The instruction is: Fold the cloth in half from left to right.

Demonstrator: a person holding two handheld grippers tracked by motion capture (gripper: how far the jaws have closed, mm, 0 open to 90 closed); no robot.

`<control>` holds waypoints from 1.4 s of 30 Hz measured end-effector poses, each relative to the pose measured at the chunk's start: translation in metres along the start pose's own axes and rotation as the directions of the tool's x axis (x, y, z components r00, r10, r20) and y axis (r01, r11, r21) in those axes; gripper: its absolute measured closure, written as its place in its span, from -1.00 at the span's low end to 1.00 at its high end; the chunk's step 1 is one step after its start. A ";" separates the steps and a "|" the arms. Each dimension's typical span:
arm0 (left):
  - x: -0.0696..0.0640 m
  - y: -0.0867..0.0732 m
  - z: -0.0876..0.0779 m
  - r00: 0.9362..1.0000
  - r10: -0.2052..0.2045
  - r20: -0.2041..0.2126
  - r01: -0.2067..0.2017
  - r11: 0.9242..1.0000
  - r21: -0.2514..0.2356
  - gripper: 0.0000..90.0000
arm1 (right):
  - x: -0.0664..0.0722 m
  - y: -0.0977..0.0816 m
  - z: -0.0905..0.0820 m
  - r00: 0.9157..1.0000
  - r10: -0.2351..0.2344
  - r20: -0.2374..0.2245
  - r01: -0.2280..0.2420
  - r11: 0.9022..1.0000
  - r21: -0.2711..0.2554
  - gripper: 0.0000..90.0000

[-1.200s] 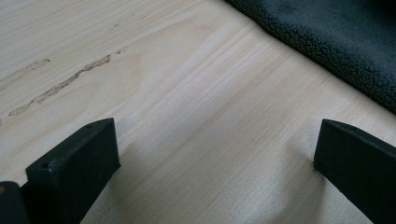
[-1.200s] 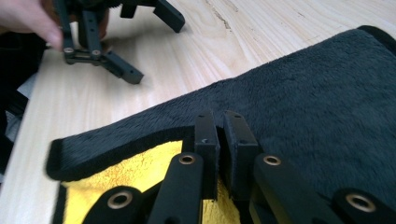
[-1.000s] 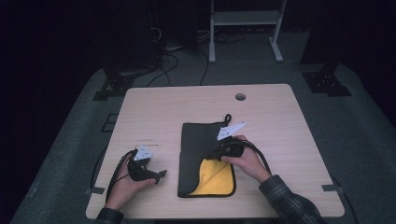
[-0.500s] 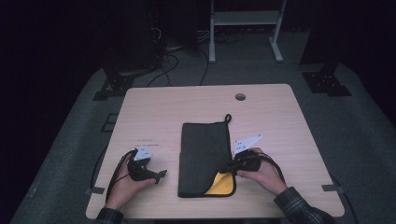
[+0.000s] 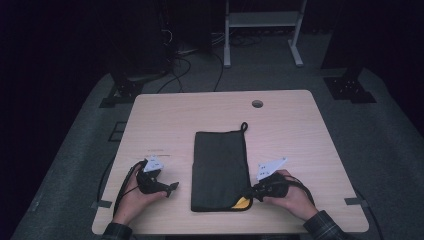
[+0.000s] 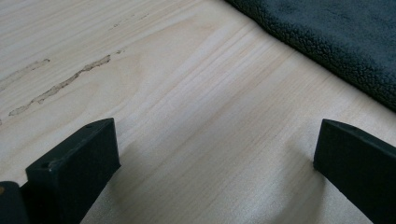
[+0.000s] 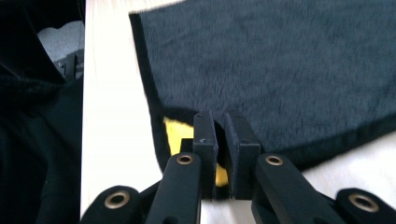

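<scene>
Right hand-held gripper (image 5: 256, 190) jaws clamped, apparently on cloth (image 5: 220, 165) corner; left hand-held gripper (image 5: 170, 187) jaws apart over counter (image 5: 300, 135), beside cloth.

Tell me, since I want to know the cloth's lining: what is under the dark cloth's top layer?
A yellow underside peeks out at the dark cloth's near corner, where the right gripper pinches it. The rest is covered.

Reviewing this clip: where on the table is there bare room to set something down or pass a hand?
Bare wood lies across the far table strip beyond the cloth, near the round hole, and down both sides of the cloth. The near edge is crowded: left gripper open by the cloth's left side, right gripper shut on its near right corner.
</scene>
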State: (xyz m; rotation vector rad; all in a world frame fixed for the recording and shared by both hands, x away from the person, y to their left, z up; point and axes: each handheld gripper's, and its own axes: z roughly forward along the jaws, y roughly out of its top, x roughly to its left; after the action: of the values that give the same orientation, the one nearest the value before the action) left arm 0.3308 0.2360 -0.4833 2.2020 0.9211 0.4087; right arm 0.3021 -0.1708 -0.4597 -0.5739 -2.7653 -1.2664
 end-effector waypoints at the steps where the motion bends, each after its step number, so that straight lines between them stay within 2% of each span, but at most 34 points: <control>1: 0.000 0.000 0.000 1.000 0.000 0.000 0.000 1.000 0.000 -1.00 | 0.000 -0.003 -0.001 1.000 0.001 0.000 -0.001 1.000 0.008 0.82; 8: 0.000 0.000 0.000 1.000 -0.005 -0.001 0.005 1.000 -0.005 -1.00 | 0.007 -0.022 -0.010 1.000 0.009 -0.004 -0.009 0.998 0.055 0.81; 11: 0.000 0.000 0.000 1.000 -0.005 -0.001 0.005 1.000 -0.004 -1.00 | 0.009 -0.028 -0.018 1.000 0.018 0.003 -0.018 0.999 0.028 0.72; 13: 0.000 -0.001 -0.001 1.000 -0.002 0.002 0.002 1.000 -0.015 -0.99 | 0.005 -0.030 -0.023 0.999 0.042 0.029 -0.041 0.999 -0.004 0.61; 16: 0.001 0.001 -0.003 1.000 -0.007 0.004 0.007 1.000 -0.014 -0.85 | -0.005 -0.027 -0.027 0.994 0.077 0.080 -0.074 0.996 -0.046 0.46; 18: 0.002 0.003 -0.004 1.000 -0.022 0.020 0.022 1.000 -0.014 -0.75 | -0.012 -0.024 -0.029 0.989 0.092 0.115 -0.085 0.994 -0.062 0.33; 22: 0.002 0.010 -0.004 1.000 -0.018 0.023 0.019 0.999 -0.036 -0.63 | -0.027 -0.015 -0.030 0.978 0.116 0.173 -0.100 0.990 -0.100 0.23; 25: 0.004 0.016 -0.004 0.999 -0.021 0.043 0.024 0.998 -0.059 -0.54 | -0.036 -0.009 -0.031 0.971 0.117 0.207 -0.095 0.989 -0.111 0.18; 28: 0.008 0.025 -0.002 0.997 -0.041 0.062 0.044 0.997 -0.063 -0.42 | -0.046 0.000 -0.030 0.967 0.118 0.224 -0.091 0.988 -0.126 0.14; 34: 0.014 0.045 0.003 0.997 -0.031 0.077 0.037 0.996 -0.087 -0.27 | -0.067 0.020 -0.024 0.962 0.129 0.242 -0.096 0.985 -0.147 0.08; 42: 0.036 0.079 0.019 0.997 -0.027 0.074 0.034 0.995 -0.092 -0.13 | -0.100 0.043 -0.010 0.949 0.148 0.279 -0.110 0.983 -0.146 0.04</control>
State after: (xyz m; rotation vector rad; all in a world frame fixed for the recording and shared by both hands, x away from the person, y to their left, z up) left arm 0.4044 0.2133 -0.4397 2.1013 0.8783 0.3478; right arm 0.4093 -0.1844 -0.4413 -1.0105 -2.8229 -1.4424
